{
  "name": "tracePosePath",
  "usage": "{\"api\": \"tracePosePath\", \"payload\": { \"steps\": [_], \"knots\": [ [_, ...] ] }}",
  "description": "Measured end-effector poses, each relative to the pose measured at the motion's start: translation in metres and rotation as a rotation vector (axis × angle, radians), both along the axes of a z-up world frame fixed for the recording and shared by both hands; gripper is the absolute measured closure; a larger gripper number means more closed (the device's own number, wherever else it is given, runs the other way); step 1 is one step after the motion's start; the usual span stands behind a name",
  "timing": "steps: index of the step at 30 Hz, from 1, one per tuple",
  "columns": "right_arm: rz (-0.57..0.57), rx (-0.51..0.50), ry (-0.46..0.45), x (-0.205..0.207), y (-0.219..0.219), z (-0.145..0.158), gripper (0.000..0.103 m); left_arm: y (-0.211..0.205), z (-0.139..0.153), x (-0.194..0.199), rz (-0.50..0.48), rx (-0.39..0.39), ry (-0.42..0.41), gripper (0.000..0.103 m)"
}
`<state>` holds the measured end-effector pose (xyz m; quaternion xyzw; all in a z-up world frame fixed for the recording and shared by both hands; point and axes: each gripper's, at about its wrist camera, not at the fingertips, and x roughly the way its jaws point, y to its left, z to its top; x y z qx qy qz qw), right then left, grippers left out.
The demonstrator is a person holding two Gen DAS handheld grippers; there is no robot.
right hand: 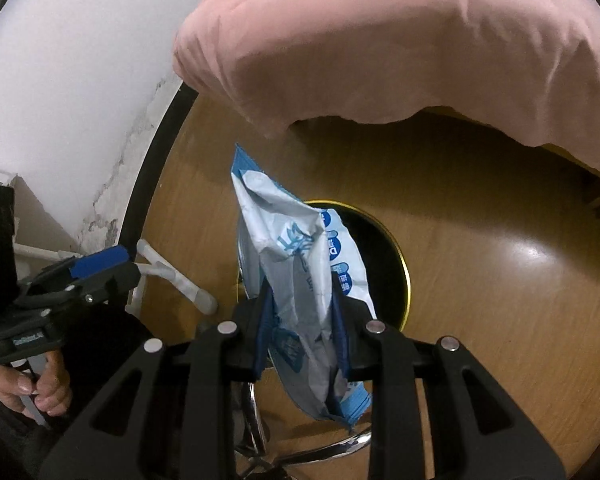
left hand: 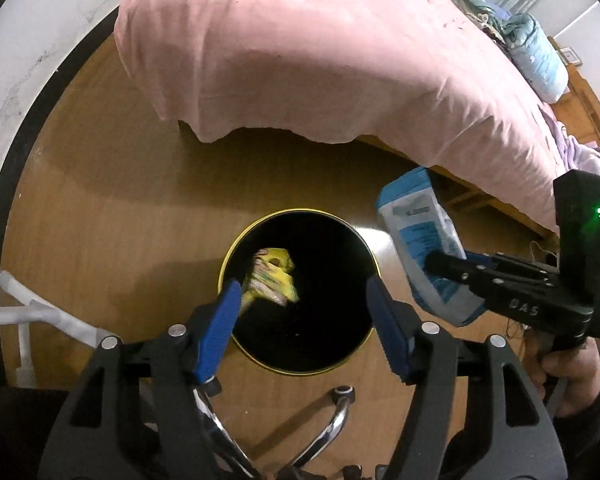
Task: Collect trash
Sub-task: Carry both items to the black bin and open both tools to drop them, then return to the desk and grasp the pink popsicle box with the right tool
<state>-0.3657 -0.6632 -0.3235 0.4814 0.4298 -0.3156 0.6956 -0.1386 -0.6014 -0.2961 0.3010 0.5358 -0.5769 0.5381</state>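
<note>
A black round trash bin (left hand: 332, 356) with a gold rim stands on the wooden floor. A yellow snack wrapper (left hand: 272, 276) is blurred inside it, just below my left gripper (left hand: 302, 304), which is open and empty over the bin's mouth. My right gripper (right hand: 300, 300) is shut on a crumpled blue-and-white wet-wipe pack (right hand: 300, 256). In the left wrist view that pack (left hand: 424, 236) hangs to the right of the bin, held by the right gripper (left hand: 440, 264). In the right wrist view the bin (right hand: 396, 256) lies behind the pack, and the left gripper (right hand: 100, 264) shows at left.
A bed with a pink sheet (left hand: 320, 52) overhangs the floor behind the bin, with bedding (left hand: 540, 60) piled at its far end. A white wall and black baseboard (left hand: 4, 208) run along the left. White pipes (left hand: 40, 312) and chrome chair legs (left hand: 328, 424) lie near the bin.
</note>
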Motion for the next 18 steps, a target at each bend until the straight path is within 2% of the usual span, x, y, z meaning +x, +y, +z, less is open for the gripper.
{"api": "tracePosePath", "payload": {
  "steps": [7,8,10,11,12,15,18],
  "knots": [
    [0.051,0.006,0.027,0.026,0.005,-0.006,0.076,0.015,0.035,0.014,0.033,-0.059,-0.063,0.025],
    [0.055,0.004,0.034,0.028,0.004,-0.005,0.073,0.017,0.043,0.015,0.036,-0.071,-0.073,0.024],
    [0.063,-0.011,0.043,0.034,0.005,0.001,0.054,0.024,0.064,0.019,0.045,-0.106,-0.097,0.018],
    [0.063,-0.026,0.043,0.035,0.006,0.007,0.039,0.027,0.073,0.019,0.047,-0.122,-0.109,0.017],
    [0.071,-0.047,0.042,0.038,0.007,0.015,0.036,0.033,0.087,0.021,0.048,-0.149,-0.129,0.015],
    [0.103,-0.109,0.037,0.050,0.010,0.046,0.035,0.056,0.131,0.029,0.070,-0.220,-0.196,0.011],
    [0.158,-0.203,-0.003,0.071,0.019,0.095,0.031,0.091,0.175,0.046,0.128,-0.270,-0.240,0.010]
  ]
}}
